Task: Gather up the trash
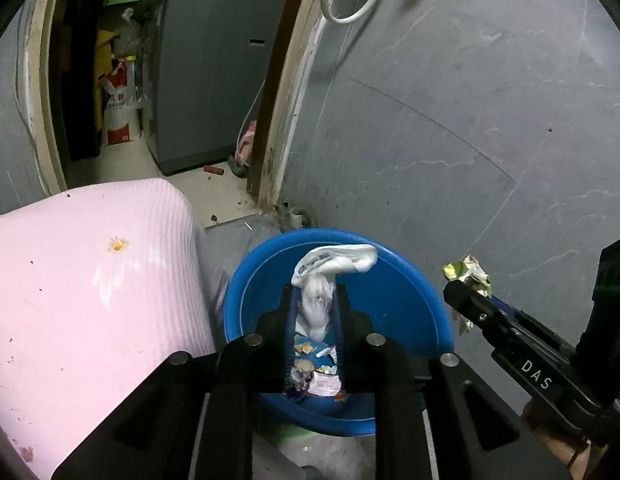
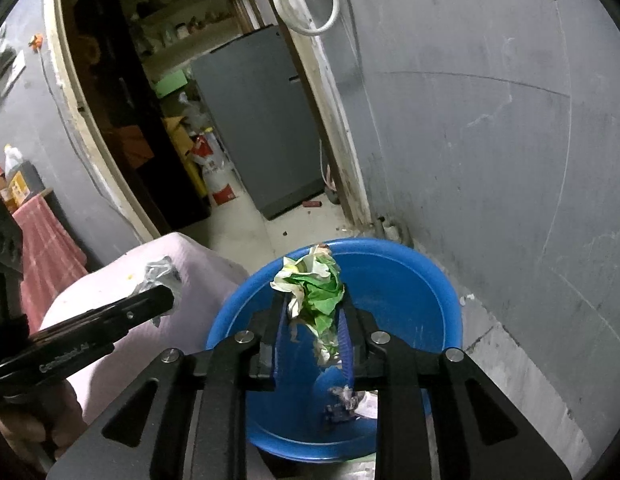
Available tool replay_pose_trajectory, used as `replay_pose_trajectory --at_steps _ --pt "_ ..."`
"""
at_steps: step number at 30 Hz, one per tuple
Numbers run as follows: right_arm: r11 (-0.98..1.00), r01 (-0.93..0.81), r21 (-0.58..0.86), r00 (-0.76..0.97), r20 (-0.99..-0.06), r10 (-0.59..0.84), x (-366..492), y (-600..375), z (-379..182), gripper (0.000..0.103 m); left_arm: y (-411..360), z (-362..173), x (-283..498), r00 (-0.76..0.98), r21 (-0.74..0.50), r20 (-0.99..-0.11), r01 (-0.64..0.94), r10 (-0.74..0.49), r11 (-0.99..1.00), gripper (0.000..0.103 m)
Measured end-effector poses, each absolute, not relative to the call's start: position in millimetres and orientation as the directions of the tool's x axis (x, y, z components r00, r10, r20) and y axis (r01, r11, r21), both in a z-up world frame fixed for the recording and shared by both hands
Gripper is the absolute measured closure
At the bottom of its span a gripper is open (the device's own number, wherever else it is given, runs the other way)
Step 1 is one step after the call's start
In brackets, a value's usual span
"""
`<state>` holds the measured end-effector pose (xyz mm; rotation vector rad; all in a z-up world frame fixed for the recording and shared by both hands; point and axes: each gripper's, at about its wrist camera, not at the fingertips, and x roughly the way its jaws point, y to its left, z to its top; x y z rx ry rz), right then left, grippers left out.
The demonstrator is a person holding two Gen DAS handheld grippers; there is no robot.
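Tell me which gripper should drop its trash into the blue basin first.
Probably the left gripper: its white wrapper hangs over the middle of the blue basin. Seen from the left wrist, the right gripper and its green wrapper sit beyond the rim.

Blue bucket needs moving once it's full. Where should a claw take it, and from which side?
Grip the bucket by its thin upright rim, coming straight down with one finger inside and one outside. Probably use the near edge: the far side sits close to the wall, and the pink cloth crowds its left.
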<state>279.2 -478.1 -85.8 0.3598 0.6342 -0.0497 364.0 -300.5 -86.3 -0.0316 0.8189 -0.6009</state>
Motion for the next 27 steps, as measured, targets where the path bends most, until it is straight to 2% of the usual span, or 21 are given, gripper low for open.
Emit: replay_pose_trajectory --at_steps 3,7,11,13,18,20,22,24,27 --pt "0.936 0.159 0.313 0.805 -0.590 0.061 280 -477 -85 0.075 -300 -85 366 0.527 -0.258 -0.674 0.488 -0.517 0.834 0.075" --pt "0.937 0.163 0.310 0.806 -0.589 0.055 281 -476 -80 0.073 -297 -81 364 0.532 -0.262 -0.671 0.480 -0.515 0.837 0.072" --pt "0.937 0.164 0.309 0.819 -0.572 0.045 275 -473 -71 0.064 -287 -72 359 0.556 -0.263 -0.657 0.463 -0.509 0.846 0.066" --pt "0.938 0.159 0.307 0.826 -0.562 0.043 272 -472 -65 0.056 -281 -66 356 0.568 -0.266 -0.650 0.454 -0.506 0.851 0.064" --pt "0.940 0.152 0.304 0.843 -0.537 0.038 262 -467 -47 0.050 -264 -47 344 0.606 -0.266 -0.624 0.428 -0.492 0.864 0.052" --pt "0.942 0.149 0.302 0.853 -0.521 0.032 255 -465 -38 0.045 -255 -36 336 0.628 -0.264 -0.606 0.420 -0.488 0.868 0.049" --pt "0.942 0.147 0.301 0.869 -0.495 0.022 246 -462 -28 0.032 -246 -25 327 0.657 -0.262 -0.581 0.407 -0.480 0.875 0.043" --pt "0.944 0.143 0.299 0.881 -0.473 0.016 236 -459 -21 0.027 -237 -16 316 0.684 -0.262 -0.555 0.395 -0.472 0.880 0.032" --pt "0.945 0.131 0.300 0.899 -0.438 0.014 220 -453 -9 0.020 -216 -2 298 0.723 -0.261 -0.512 0.383 -0.463 0.886 0.023"
